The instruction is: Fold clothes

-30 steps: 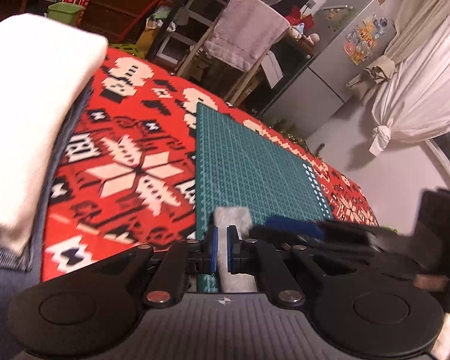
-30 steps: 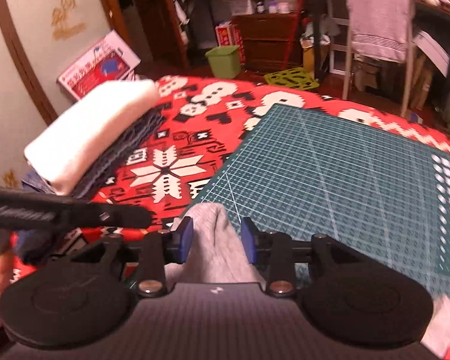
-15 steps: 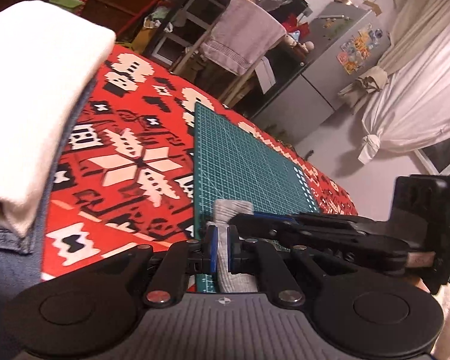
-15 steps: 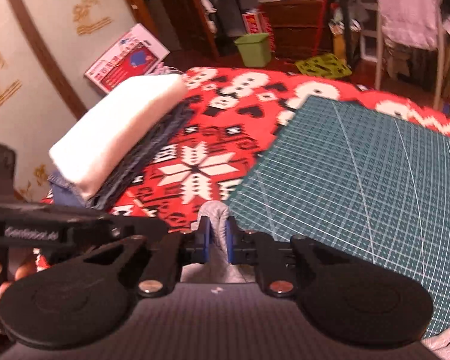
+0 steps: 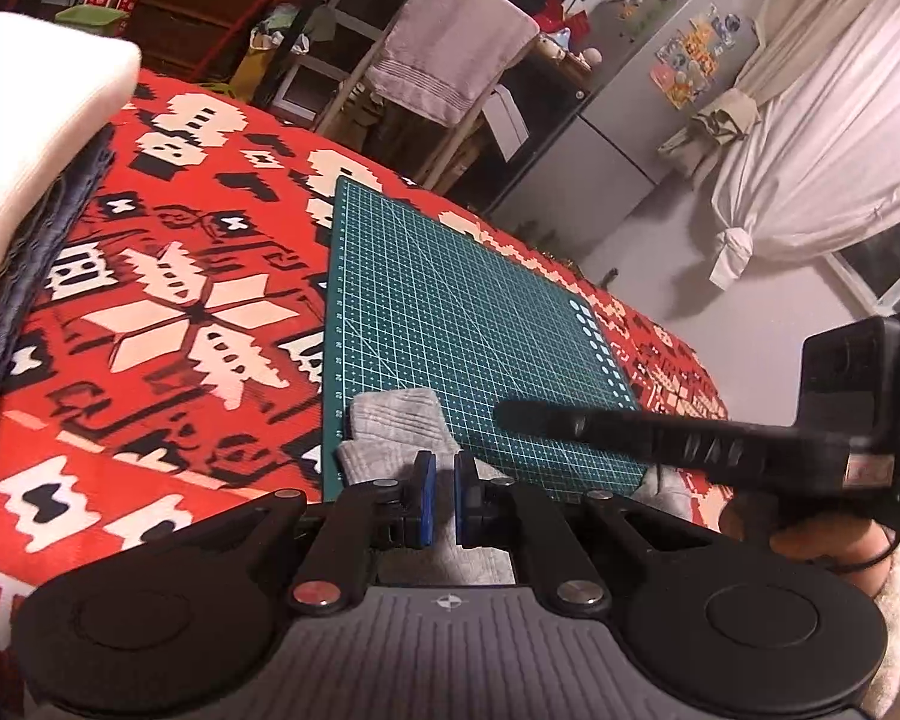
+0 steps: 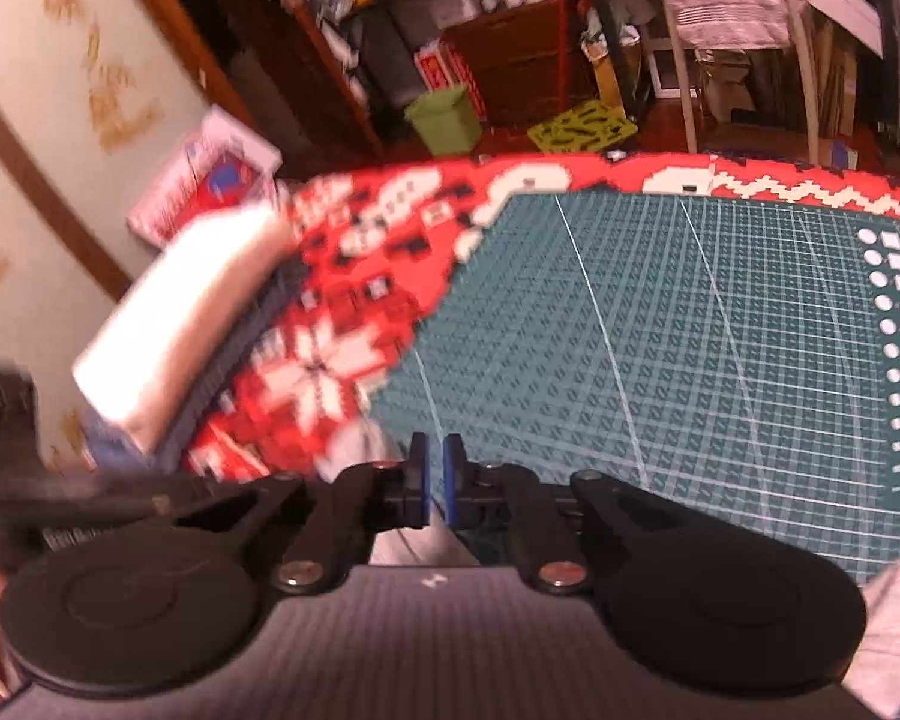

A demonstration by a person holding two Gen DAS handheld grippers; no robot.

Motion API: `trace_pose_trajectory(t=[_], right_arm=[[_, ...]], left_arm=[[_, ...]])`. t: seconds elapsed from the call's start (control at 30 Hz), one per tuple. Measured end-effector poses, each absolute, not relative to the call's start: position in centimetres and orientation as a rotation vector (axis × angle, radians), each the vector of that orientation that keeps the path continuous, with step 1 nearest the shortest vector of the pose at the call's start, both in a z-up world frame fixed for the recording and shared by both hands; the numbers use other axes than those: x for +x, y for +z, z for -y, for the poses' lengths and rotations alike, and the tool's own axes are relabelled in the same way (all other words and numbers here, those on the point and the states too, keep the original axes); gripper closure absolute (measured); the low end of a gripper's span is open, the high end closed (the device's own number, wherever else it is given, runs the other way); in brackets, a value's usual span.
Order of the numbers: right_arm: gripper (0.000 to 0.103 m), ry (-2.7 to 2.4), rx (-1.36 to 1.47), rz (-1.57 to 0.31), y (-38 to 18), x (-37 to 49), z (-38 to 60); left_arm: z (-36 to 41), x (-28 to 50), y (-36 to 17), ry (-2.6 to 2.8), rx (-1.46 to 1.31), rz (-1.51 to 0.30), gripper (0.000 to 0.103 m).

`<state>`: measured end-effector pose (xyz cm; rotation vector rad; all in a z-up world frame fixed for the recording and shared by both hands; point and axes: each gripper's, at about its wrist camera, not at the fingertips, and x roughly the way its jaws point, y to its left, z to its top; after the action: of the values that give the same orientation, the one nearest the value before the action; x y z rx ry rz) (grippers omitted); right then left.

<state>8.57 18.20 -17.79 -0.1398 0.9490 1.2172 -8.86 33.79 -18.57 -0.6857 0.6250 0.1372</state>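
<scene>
A grey knit garment [image 5: 397,420] lies at the near edge of the green cutting mat [image 5: 462,324]. My left gripper [image 5: 441,498] is shut on its edge near the mat's front left corner. The right gripper's black body [image 5: 690,441] reaches in from the right, just over the mat's near edge. In the blurred right wrist view, my right gripper [image 6: 435,480] has its pads nearly together with grey garment [image 6: 411,546] showing under them. More of it sits at the lower right [image 6: 894,630]. The left gripper's body [image 6: 72,510] is at the lower left.
A stack of folded clothes [image 5: 24,138], white on top of denim and grey, sits at the left on the red patterned tablecloth [image 5: 168,324]; it also appears in the right view as the stack [image 6: 180,312]. Beyond the table stand a chair with a towel [image 5: 450,72], a fridge and curtains.
The right gripper went from open around the grey garment to shut on it, then swung right over the mat. The left gripper stayed shut; more grey cloth now shows ahead of it.
</scene>
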Motion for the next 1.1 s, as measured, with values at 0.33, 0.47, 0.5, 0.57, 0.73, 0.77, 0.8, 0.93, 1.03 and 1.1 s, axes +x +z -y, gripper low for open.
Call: trace_pose_trajectory(t=[0.33,0.47,0.5,0.57,0.73,0.77,0.8,0.93,1.03,1.1], right_arm=[[0.093,1.201,-0.129,-0.966,-19.4,8.0,-18.5],[0.092,1.134,-0.12,-0.921,-19.1,8.7,-18.1],[0.092,1.139,-0.15,-0.914,-19.1,8.6,-18.3],[0.093,1.176,-0.235,-0.889,-19.1,8.0,-18.9],[0.094,1.289,-0.334,-0.888,-18.8,6.3,-19.7],[0.094,1.286,-0.319,-0.898,-18.8,6.4,-19.7],[0.094,1.287,-0.288,-0.912,-18.7,6.6,-19.6],[0.094,1.253,-0.25,-0.944,-18.9,7.5,-19.4],[0.093,1.225,-0.259,-0.933,-18.8,7.6,-19.0],[0.092,1.209,-0.262,-0.926,-18.8,7.7,-18.8]], left_arm=[[-33.3,-7.9,-19.1,0.172,-0.67,-0.622,0.099],[-33.0,-8.7,-18.7,0.171,-0.671,-0.606,0.099],[-32.9,-8.8,-18.6,0.169,-0.67,-0.605,0.099],[-32.7,-8.8,-18.6,0.168,-0.663,-0.608,0.099],[-32.4,-8.7,-18.8,0.173,-0.654,-0.608,0.099],[-32.4,-8.7,-18.8,0.175,-0.657,-0.603,0.099],[-32.5,-8.7,-18.8,0.178,-0.659,-0.598,0.099],[-32.7,-8.1,-19.1,0.19,-0.661,-0.588,0.099],[-32.7,-7.3,-19.2,0.203,-0.649,-0.589,0.099],[-32.7,-7.0,-19.2,0.209,-0.646,-0.585,0.099]])
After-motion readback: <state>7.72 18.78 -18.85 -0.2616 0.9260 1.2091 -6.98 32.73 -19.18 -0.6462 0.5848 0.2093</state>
